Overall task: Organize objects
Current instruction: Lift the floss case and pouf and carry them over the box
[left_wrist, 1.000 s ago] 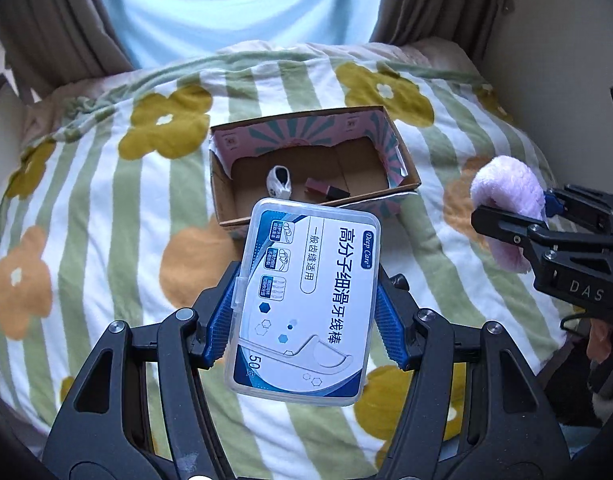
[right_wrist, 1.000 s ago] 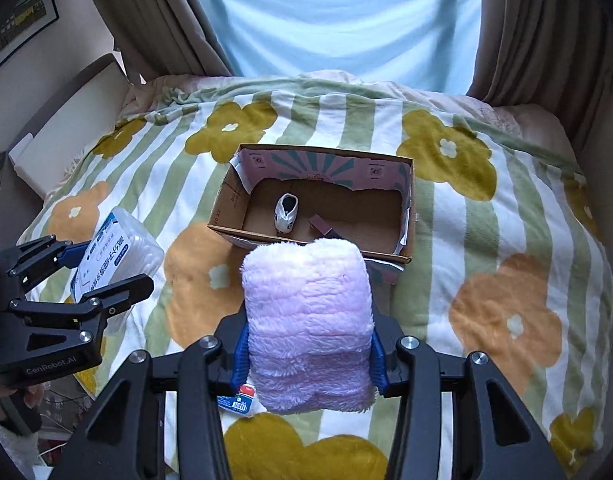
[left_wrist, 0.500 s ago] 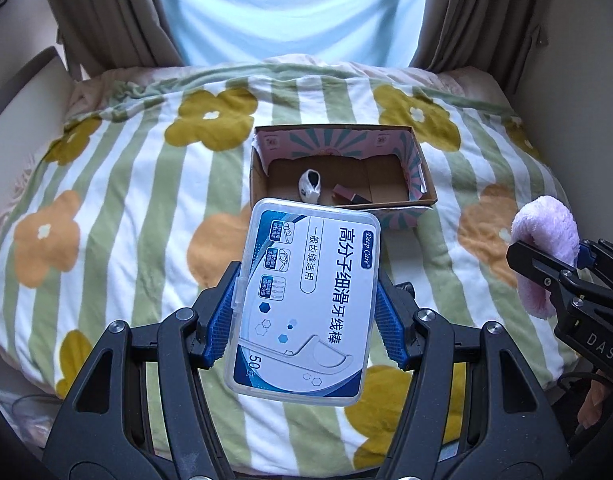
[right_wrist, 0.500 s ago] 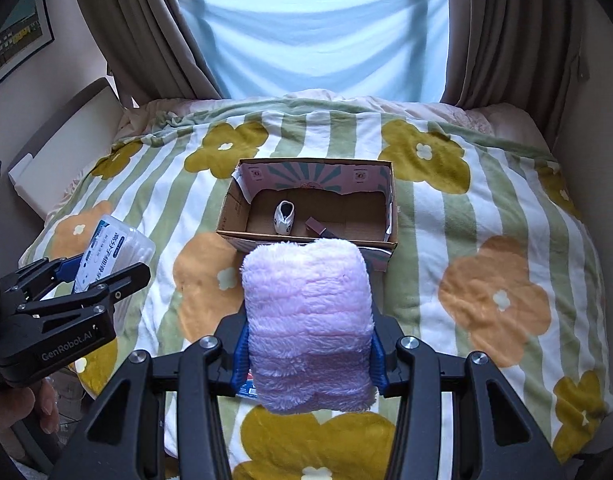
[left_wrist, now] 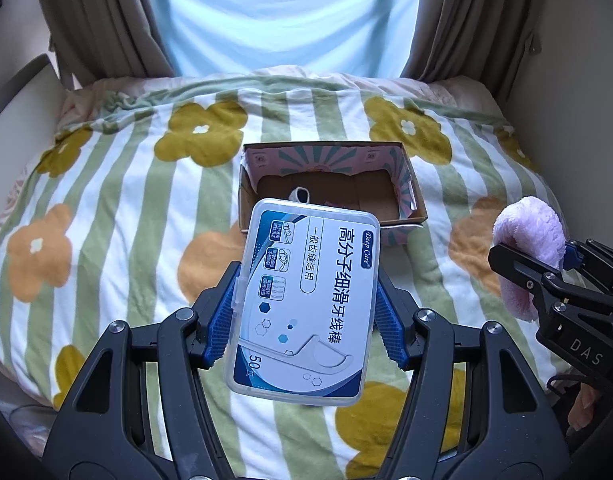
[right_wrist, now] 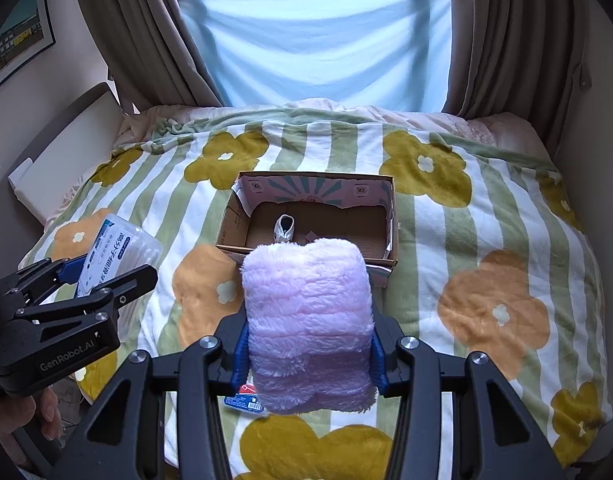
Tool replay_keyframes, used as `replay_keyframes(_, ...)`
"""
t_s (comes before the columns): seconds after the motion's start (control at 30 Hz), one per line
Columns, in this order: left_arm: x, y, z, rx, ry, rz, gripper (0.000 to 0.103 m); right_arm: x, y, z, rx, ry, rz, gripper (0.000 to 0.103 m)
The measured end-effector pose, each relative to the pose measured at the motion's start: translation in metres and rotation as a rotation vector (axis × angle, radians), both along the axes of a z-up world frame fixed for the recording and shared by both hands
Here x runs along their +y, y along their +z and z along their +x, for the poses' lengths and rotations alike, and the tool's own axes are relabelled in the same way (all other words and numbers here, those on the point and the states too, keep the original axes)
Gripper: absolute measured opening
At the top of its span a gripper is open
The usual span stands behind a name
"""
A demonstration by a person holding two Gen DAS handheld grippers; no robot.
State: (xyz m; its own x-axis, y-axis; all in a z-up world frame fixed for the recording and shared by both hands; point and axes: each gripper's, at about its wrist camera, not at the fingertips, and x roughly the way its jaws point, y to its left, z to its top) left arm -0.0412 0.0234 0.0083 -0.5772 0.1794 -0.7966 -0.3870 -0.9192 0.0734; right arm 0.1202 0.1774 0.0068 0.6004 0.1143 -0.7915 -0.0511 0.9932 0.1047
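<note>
My left gripper point(left_wrist: 306, 312) is shut on a clear plastic dental floss box point(left_wrist: 304, 300) with a blue and white label, held above the bed. The same floss box point(right_wrist: 110, 248) shows at the left of the right wrist view. My right gripper point(right_wrist: 308, 344) is shut on a fluffy pink plush item point(right_wrist: 308, 320), whose side point(left_wrist: 530, 240) appears at the right in the left wrist view. Ahead of both lies an open cardboard box point(right_wrist: 390, 216) on the bedspread, holding a small white shoe-shaped object point(right_wrist: 284, 229) and a small dark item point(right_wrist: 311, 235).
A striped bedspread with yellow and orange flowers point(right_wrist: 486, 240) covers the bed. Brown curtains point(right_wrist: 506, 40) flank a pale blue window cover behind it. A white headboard or panel point(right_wrist: 58, 144) stands at the left. A small blue and red packet point(right_wrist: 242, 398) lies under the plush item.
Both grippers have pulled back and risen, so the cardboard box looks smaller and farther, and more of the window shows. Their holds on the floss box and plush item are unchanged.
</note>
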Motion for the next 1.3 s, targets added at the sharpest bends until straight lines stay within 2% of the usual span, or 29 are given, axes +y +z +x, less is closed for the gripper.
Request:
replay_keyframes(0.3, 0.019, 0.007, -0.061, 0.009, 0.031, 0.020, 0.058, -0.011, -0.003, 0.055, 0.006, 0.062, 0.016, 0.043)
replay_keyframes(0.57, 0.037, -0.019, -0.142, -0.036, 0.090, 0.011, 0.058, -0.026, -0.024, 0.138, 0.012, 0.125, -0.005, 0.043)
replay_keyframes(0.8, 0.057, -0.063, -0.215, -0.077, 0.103, -0.021, 0.058, -0.027, -0.069, 0.210, 0.066, 0.198, -0.049, 0.043)
replay_keyframes(0.93, 0.067, -0.098, -0.248, -0.111, 0.105, -0.038, 0.058, -0.021, -0.104, 0.239, 0.115, 0.262, -0.074, 0.043)
replay_keyframes(1.13, 0.077, -0.161, -0.277, -0.186, 0.111, -0.063, 0.058, -0.014, -0.158, 0.270, 0.189, 0.353, -0.087, 0.043)
replay_keyframes(1.3, 0.091, -0.208, -0.297, -0.234, 0.102, -0.064, 0.058, -0.015, -0.199, 0.287, 0.241, 0.360, -0.100, 0.043)
